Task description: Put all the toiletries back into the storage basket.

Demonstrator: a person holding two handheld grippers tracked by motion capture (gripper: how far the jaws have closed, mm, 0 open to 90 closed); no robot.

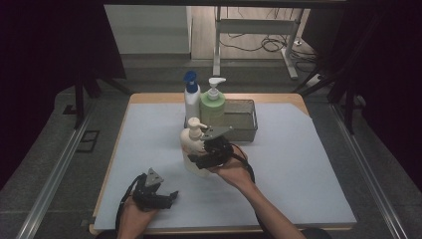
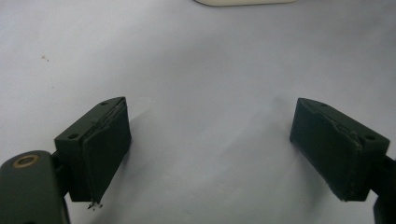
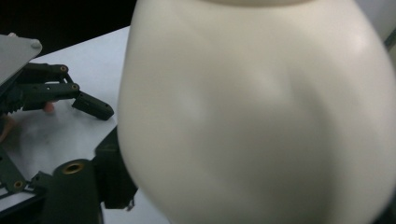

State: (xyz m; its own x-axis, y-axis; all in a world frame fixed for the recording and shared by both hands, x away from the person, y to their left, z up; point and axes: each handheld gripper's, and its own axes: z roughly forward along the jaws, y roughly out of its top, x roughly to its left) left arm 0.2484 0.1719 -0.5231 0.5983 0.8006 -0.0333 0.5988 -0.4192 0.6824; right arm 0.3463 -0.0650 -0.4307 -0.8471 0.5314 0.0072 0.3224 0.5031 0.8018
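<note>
The jaws of the right gripper are closed around the belly of the cream pump bottle, mid-table, just near of the wire basket; the left gripper rests wide open and empty at the near left. The bottle looks smooth, rounded and likely slippery, probably weighty with liquid, so gripping its widest, stiff middle suits best.
</note>
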